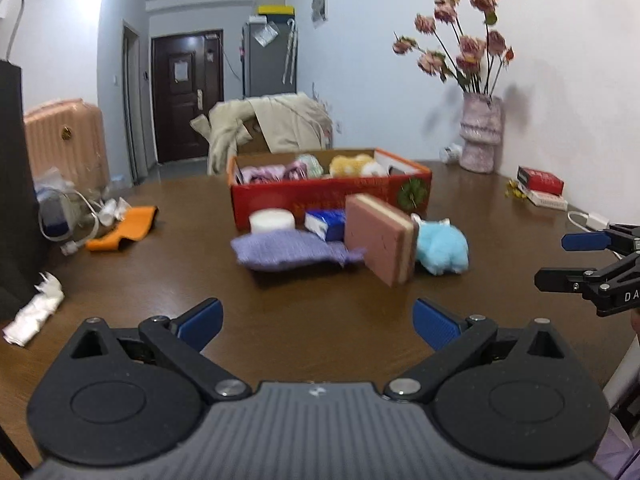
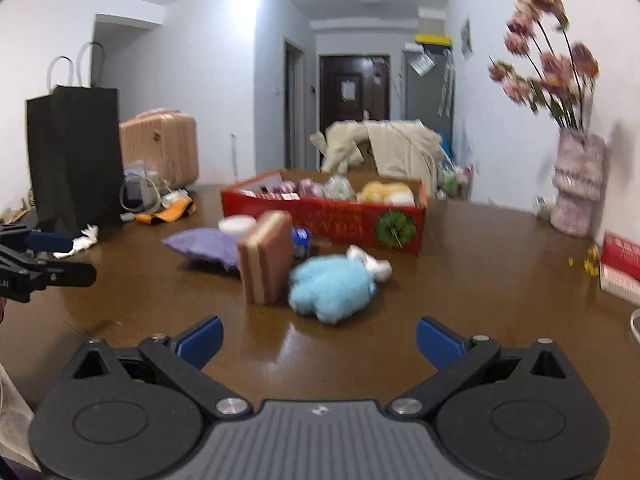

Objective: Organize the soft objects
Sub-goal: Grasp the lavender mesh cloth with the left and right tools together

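A glossy brown wooden table (image 1: 132, 280) fills a white-walled room with a dark door (image 1: 187, 96) far down the hall, a pink suitcase (image 1: 66, 140) far left and one vase of dried roses (image 1: 480, 136) far right. Mid-table, one red box (image 1: 332, 196) holds plush toys; near it lie one purple pouch (image 1: 288, 250), one pink sponge (image 1: 380, 238), one blue plush (image 1: 442, 248), one white puck (image 1: 272, 220) and one blue packet (image 1: 326, 222). The left gripper (image 1: 318, 322) and right gripper (image 2: 320, 342) both gape fully wide, holding nothing.
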`<state>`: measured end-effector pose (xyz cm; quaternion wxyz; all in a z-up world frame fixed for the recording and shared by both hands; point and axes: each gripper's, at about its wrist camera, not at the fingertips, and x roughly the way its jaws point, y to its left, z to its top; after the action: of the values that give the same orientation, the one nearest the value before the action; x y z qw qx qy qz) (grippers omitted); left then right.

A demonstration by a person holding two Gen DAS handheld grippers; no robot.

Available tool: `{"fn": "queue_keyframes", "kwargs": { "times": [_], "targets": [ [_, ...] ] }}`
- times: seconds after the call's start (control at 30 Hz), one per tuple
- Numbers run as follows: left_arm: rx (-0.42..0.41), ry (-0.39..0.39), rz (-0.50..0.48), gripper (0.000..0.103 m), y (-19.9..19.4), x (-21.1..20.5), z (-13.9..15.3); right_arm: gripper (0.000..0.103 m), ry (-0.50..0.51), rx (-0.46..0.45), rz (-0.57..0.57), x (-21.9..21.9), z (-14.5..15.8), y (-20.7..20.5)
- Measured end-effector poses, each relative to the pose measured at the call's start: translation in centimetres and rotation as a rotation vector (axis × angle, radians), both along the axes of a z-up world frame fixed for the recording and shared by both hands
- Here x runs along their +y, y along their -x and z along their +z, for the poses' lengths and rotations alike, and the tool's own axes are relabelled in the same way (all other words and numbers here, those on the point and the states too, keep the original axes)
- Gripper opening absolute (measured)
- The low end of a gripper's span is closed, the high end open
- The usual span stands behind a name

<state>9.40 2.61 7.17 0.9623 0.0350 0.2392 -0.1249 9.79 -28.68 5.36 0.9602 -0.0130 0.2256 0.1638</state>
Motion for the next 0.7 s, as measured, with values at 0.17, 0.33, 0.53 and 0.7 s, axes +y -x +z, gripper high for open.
{"fn": "queue_keyframes", "kwargs": {
  "times": [0.17,0.33,0.53,0.7],
  "targets": [
    [0.079,0.011,0.008,0.103,-3.3,-1.1,-1.6,0.103,-0.051,0.068,-0.034,-1.2,-1.8,-1.9],
    [0.099,0.024,-0.016,0.103,-6.2,-2.5,-1.8,0.101,-0.091,0.08,-0.052,-2.1,-1.9,-4.6],
    [0.088,0.027,0.067,0.103,-10.8,-2.3,-1.2,0.077,-0.136,0.095,-0.022,-1.9,-0.5,-8.8],
    [0.106,0.068,0.148,0.093,-14.8,0.4,-1.4,0.046,-0.186,0.094,0.177,0.3,1.7,-10.6]
  ]
}}
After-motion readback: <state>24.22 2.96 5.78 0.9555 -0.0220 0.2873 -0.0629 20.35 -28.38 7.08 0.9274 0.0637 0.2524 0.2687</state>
